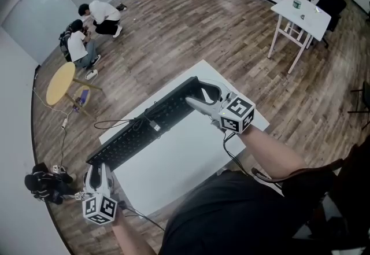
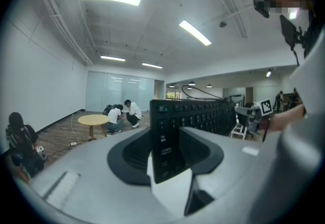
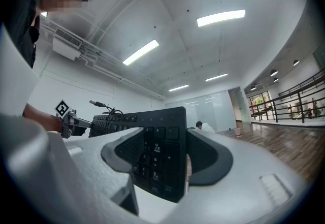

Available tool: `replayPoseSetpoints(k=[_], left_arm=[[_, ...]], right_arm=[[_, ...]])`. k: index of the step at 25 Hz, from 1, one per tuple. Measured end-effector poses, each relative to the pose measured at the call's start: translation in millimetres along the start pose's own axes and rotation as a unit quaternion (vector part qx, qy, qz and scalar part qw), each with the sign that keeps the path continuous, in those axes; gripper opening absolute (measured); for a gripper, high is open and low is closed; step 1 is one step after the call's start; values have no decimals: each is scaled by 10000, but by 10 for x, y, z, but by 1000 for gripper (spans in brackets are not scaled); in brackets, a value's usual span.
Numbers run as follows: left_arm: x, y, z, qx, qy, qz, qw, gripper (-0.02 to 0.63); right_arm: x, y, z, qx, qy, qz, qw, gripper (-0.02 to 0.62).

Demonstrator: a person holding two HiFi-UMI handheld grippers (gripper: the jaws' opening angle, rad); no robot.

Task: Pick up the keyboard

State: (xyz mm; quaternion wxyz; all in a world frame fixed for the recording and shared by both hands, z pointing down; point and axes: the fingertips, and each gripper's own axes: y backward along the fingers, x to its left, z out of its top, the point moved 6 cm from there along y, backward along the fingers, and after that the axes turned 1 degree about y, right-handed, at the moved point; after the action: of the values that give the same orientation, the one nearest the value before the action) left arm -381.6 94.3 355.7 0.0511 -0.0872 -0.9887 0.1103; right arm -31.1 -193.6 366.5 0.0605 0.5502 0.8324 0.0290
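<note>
A long black keyboard [image 1: 144, 124] hangs slanted over the white table [image 1: 185, 158], turned up on its long edge. My left gripper [image 1: 100, 170] is shut on its near-left end and my right gripper [image 1: 200, 95] is shut on its far-right end. In the left gripper view the keyboard [image 2: 203, 114] runs away from the left gripper [image 2: 167, 132], with the dark pads on both faces. The right gripper view shows the number-pad end of the keyboard [image 3: 127, 119] clamped in the right gripper [image 3: 163, 137]. A black cable [image 1: 115, 123] trails from the keyboard's back.
A small round yellow table [image 1: 60, 82] stands on the wood floor to the left, with two people [image 1: 92, 22] crouched beyond it. Another white table [image 1: 300, 11] is at the top right near a railing. A dark bag [image 1: 43, 183] lies by the left wall.
</note>
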Motion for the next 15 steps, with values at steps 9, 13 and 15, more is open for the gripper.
replayPoseSetpoints(k=[9,13,15], left_arm=[[-39,41,-117,-69,53,-30,10000,175],[3,-30,-3,-47,42,-77,10000,174],[11,-37,1,-58,17,-104,9999,173]], right_arm=[[37,103,-33,9,57,-28,10000,258],[9,26,34,11,26,-101,9999,258],[17,36,31,-6,22,-123,9999,258]])
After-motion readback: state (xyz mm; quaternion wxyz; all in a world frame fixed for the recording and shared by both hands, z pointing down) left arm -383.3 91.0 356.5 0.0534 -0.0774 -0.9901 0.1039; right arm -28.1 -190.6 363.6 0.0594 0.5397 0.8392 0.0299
